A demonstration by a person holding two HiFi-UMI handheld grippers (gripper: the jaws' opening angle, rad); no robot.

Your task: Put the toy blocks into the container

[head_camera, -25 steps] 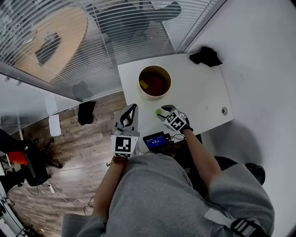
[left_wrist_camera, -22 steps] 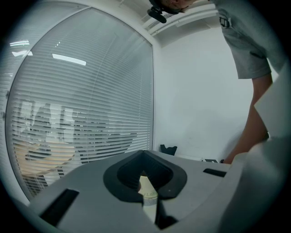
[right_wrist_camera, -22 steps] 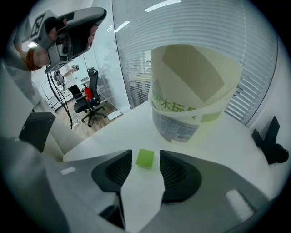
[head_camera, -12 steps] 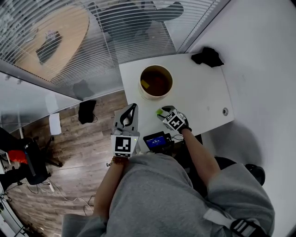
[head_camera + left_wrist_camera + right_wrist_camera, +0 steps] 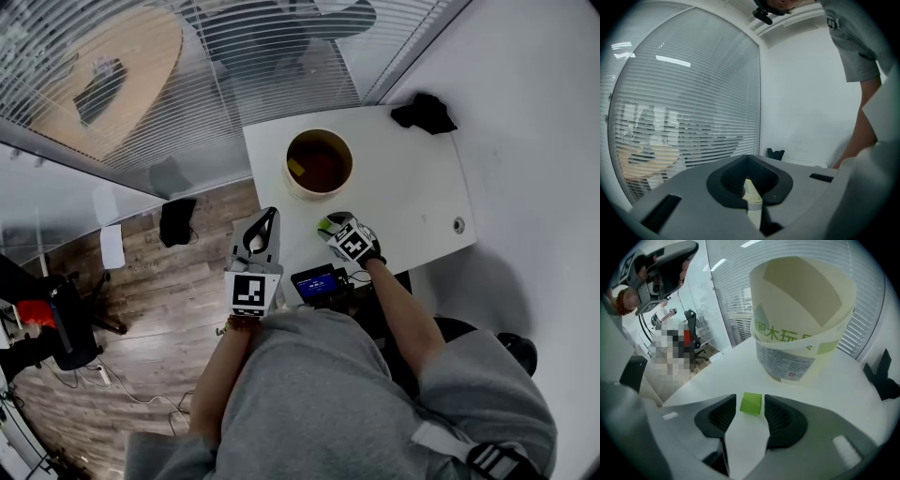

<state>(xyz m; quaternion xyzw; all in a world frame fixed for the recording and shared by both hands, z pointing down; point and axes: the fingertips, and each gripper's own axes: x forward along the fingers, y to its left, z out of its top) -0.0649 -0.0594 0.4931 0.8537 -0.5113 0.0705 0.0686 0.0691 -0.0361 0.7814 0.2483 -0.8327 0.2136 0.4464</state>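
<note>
A cream round container [image 5: 292, 188] stands on the white table [image 5: 412, 197], and a yellow block [image 5: 295, 169] lies inside it. In the right gripper view the container [image 5: 801, 333] rises just beyond the jaws. My right gripper [image 5: 327, 225] hangs near the table's front edge, shut on a green block [image 5: 751, 403]; that block [image 5: 322, 225] shows at its tip in the head view. My left gripper [image 5: 271, 217] is off the table's left side over the wood floor. Its jaws are closed with nothing in them [image 5: 749, 187].
A black object [image 5: 424, 112] lies at the table's far right corner. A small device with a blue screen [image 5: 317, 281] sits at the front edge by my lap. A round grommet [image 5: 457, 225] is set in the table's right side. Glass walls with blinds run behind the table.
</note>
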